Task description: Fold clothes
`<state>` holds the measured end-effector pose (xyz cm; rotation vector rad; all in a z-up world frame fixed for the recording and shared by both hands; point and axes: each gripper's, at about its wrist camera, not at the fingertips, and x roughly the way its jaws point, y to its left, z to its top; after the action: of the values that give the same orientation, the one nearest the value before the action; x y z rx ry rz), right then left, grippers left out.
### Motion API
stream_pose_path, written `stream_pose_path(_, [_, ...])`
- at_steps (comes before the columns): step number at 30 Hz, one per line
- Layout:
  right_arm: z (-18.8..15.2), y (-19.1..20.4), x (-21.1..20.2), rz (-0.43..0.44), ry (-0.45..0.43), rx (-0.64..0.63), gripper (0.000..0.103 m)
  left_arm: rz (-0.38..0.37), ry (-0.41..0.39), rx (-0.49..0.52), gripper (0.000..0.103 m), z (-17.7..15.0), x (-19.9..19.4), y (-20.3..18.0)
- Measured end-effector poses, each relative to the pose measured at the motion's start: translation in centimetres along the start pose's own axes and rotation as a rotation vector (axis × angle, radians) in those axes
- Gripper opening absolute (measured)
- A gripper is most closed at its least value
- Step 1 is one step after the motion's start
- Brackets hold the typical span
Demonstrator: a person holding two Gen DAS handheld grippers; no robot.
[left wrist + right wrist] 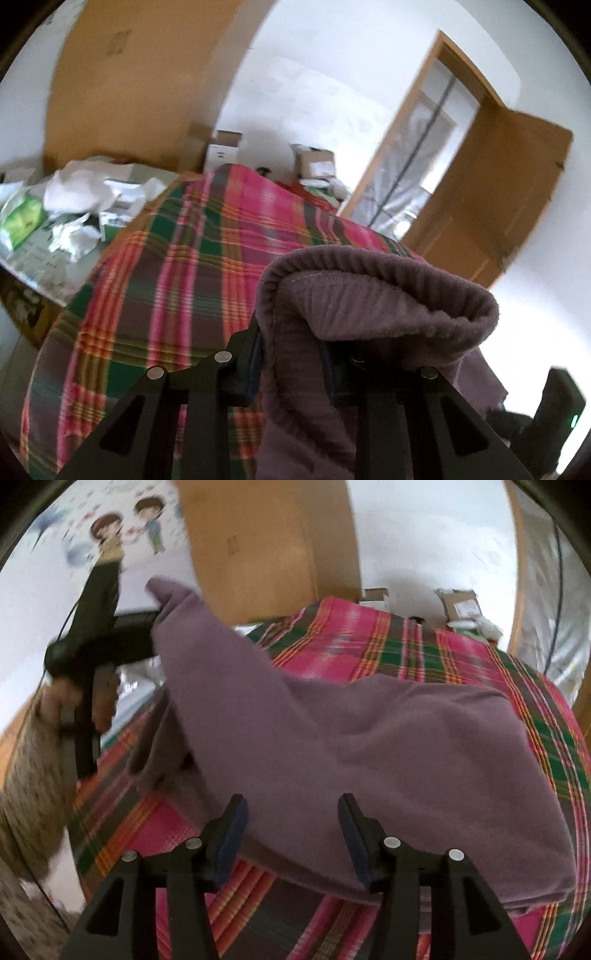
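A purple sweater (369, 738) lies on the plaid bed cover (461, 650). My left gripper (291, 354) is shut on its ribbed hem (369, 280), which bulges up between the fingers. In the right wrist view the left gripper (147, 627) holds that purple corner lifted at the far left, so the cloth slopes down to the bed. A hand (62, 698) in a knitted beige sleeve (29, 775) grips its handle. My right gripper (291, 812) stands open just above the sweater's near edge, with nothing between its blue-padded fingers (232, 830).
Crumpled paper and plastic bags (74, 206) lie left of the bed. Cardboard boxes (314, 158) stand beyond its far end, against a white wall. A tall wooden panel (140, 81) rises at the back left. An open wooden door (491, 192) is on the right.
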<state>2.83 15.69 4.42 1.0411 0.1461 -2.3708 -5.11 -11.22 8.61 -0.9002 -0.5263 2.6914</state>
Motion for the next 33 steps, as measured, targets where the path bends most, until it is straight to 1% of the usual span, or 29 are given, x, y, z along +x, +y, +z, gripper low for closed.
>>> stream_pose_path(4, [-0.4,1.8,0.9,-0.062,0.000,-0.096,0.052,0.018,-0.003,-0.035,0.027,0.3,0.0,1.7])
stream_pose_path(7, [-0.2,1.9,0.9,-0.118,-0.013,-0.111,0.052,0.029,-0.004,-0.068,0.027,0.7,0.2,2.8])
stream_pose_path(12, [-0.5,2.3,1.8,-0.188,0.029,-0.164,0.052,0.043,-0.014,-0.126,0.027,1.4,0.2,4.7])
stream_pose_path(14, [-0.5,2.1,2.4,-0.259,0.042,-0.179,0.052,0.045,-0.017,-0.142,0.027,1.4,0.1,5.4])
stream_pose_path(16, [-0.3,1.3,3.0,-0.344,0.052,-0.168,0.052,0.050,-0.014,-0.145,0.027,1.4,0.1,5.8])
stream_pose_path(17, [-0.1,0.8,3.1,-0.364,0.050,-0.147,0.050,0.053,-0.015,-0.147,0.027,1.4,0.0,5.9])
stream_pose_path(18, [0.0,0.2,3.0,-0.364,0.047,-0.124,0.041,0.055,-0.015,-0.150,0.027,1.4,0.0,6.1])
stream_pose_path(19, [0.2,-0.3,2.9,-0.365,0.041,-0.101,0.035,0.058,-0.016,-0.152,0.027,1.4,-0.1,6.3])
stream_pose_path(21, [0.6,-0.9,2.4,-0.383,0.016,-0.078,0.019,0.062,-0.013,-0.155,0.027,1.5,0.0,6.7])
stream_pose_path(22, [1.0,-1.1,2.1,-0.395,0.002,-0.071,0.015,0.063,-0.010,-0.157,0.027,1.5,0.1,6.8])
stream_pose_path(23, [1.6,-1.4,1.8,-0.402,-0.011,-0.061,0.008,0.065,-0.008,-0.160,0.027,1.5,0.1,6.9])
stream_pose_path(24, [2.4,-1.8,1.6,-0.406,-0.022,-0.048,0.006,0.068,-0.004,-0.161,0.027,1.4,0.2,7.0])
stream_pose_path(28, [5.5,-3.6,1.2,-0.404,-0.053,0.016,0.005,0.080,0.010,-0.163,0.027,1.3,0.7,7.4])
stream_pose_path(30, [7.1,-4.5,1.7,-0.401,-0.060,0.031,0.003,0.084,0.017,-0.167,0.027,1.2,1.0,7.6])
stream_pose_path(33, [9.7,-5.3,3.2,-0.427,-0.050,0.025,0.003,0.095,0.033,-0.166,0.027,1.1,1.5,7.9])
